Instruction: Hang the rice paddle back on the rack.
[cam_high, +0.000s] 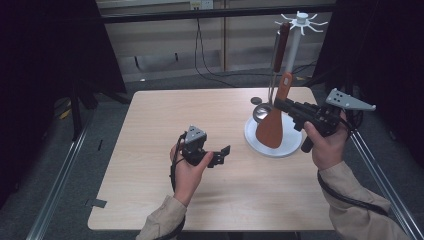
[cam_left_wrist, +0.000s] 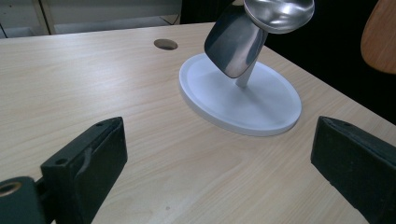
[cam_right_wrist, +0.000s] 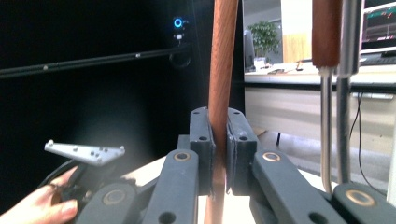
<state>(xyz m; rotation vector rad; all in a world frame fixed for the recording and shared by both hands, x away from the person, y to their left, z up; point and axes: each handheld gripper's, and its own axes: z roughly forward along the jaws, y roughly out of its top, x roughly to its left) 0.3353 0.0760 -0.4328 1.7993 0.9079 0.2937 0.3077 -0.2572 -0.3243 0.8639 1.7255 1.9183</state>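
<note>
Over the bare middle of the table (cam_high: 150, 150), the left gripper (cam_high: 220, 154) hovers with its jaws spread wide and empty, seemingly waiting its turn. To its right, the right gripper (cam_high: 286, 106) clamps the wooden spatula (cam_high: 272, 127) by its handle above the white utensil stand (cam_high: 299, 60), probably lifting it toward a hook.

Orange spatula (cam_high: 272, 126), near upright; blade over white stand base (cam_high: 265, 147)
</note>
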